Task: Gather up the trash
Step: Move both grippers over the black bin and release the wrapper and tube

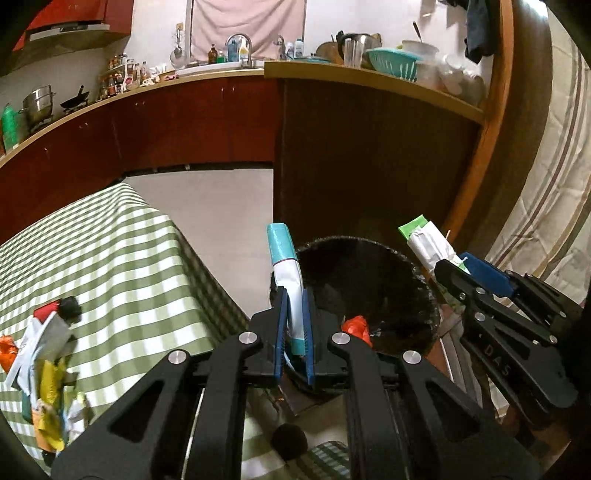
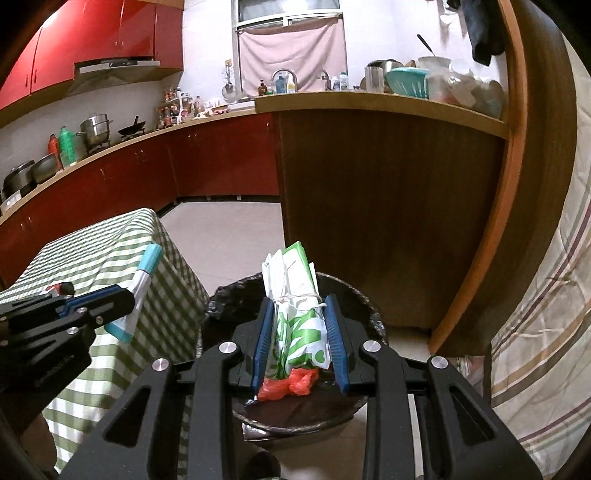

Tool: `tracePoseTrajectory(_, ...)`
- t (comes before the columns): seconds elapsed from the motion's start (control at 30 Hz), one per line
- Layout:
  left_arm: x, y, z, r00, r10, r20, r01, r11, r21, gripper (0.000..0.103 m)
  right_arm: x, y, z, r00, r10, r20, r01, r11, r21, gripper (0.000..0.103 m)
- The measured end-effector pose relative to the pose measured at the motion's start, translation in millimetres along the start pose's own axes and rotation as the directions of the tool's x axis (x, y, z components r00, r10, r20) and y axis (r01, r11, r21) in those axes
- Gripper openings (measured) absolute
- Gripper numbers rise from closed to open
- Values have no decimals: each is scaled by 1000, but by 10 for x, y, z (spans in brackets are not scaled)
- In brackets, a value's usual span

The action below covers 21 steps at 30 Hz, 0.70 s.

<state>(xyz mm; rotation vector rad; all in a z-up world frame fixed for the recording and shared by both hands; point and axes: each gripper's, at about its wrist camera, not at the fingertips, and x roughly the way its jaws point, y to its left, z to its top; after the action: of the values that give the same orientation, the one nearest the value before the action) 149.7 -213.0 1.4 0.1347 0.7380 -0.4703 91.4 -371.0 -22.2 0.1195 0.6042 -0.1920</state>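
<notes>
Risk here is mostly a miss: the left gripper (image 1: 295, 332) is clamped on a teal-and-white wrapper (image 1: 286, 273) right at the near rim of the black-lined bin (image 1: 406, 266), so letting go now could drop it on the floor. The right gripper (image 2: 300, 332) squeezes a string-tied green-and-white bundle (image 2: 295, 295) more squarely above the bin, though a bulky bundle like that could catch the rim and tip out.

Kitchen bkgd: red cabinets (image 2: 92, 33) above, wood countertop (image 2: 369, 101) w/ teal colander (image 2: 408, 81), steel pot (image 2: 96, 127) & wok (image 2: 132, 129) on left counter, sink tap (image 2: 284, 74), pink curtain (image 2: 291, 51). Striped fabric (image 2: 546, 332) far right.
</notes>
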Motion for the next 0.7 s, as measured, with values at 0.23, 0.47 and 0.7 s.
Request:
tracePoseTrajectory(0.23, 362, -158, 87, 999, 25, -33, -25, 1000, 17, 8, 198, -128, 11, 1000, 6, -16, -5, 1000, 23, 29)
tracePoseTrajectory(0.47, 661, -235, 171, 997, 42, -67, -40, 999, 18, 10, 424, -230, 14, 999, 21, -33, -19, 999, 41, 31)
tracePoseTrajectory(0.7, 737, -200, 172, 995, 43, -86, -44, 999, -8, 37, 488, -274, 21, 999, 16, -31, -14, 998, 55, 42)
